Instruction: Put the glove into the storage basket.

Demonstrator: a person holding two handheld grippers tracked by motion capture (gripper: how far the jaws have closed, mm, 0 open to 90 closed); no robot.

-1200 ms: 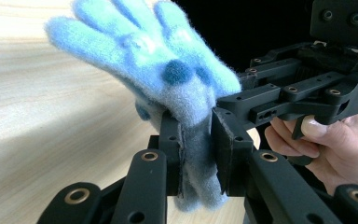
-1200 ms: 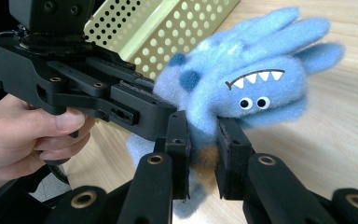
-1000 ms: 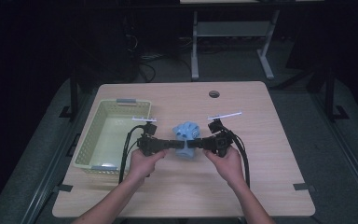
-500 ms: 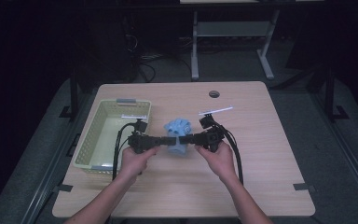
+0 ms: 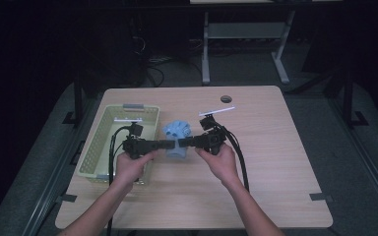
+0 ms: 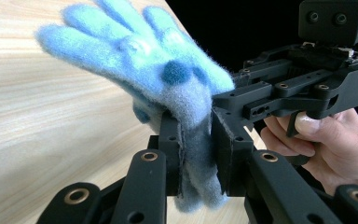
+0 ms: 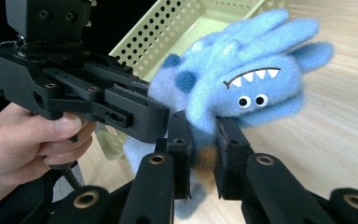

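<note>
1. While raised above the table (image 5: 275,172), the blue plush glove (image 5: 177,140) hangs just right of the green basket (image 5: 96,157).
2. Left tongs (image 5: 170,144) clamp its cuff.
3. Right tongs (image 5: 184,143) clamp it likewise.

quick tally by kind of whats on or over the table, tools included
blue fuzzy monster glove: 1
green perforated basket: 1
handheld tools: 2, the left tool and the right tool, both clamped on the glove's cuff
total: 4
</note>
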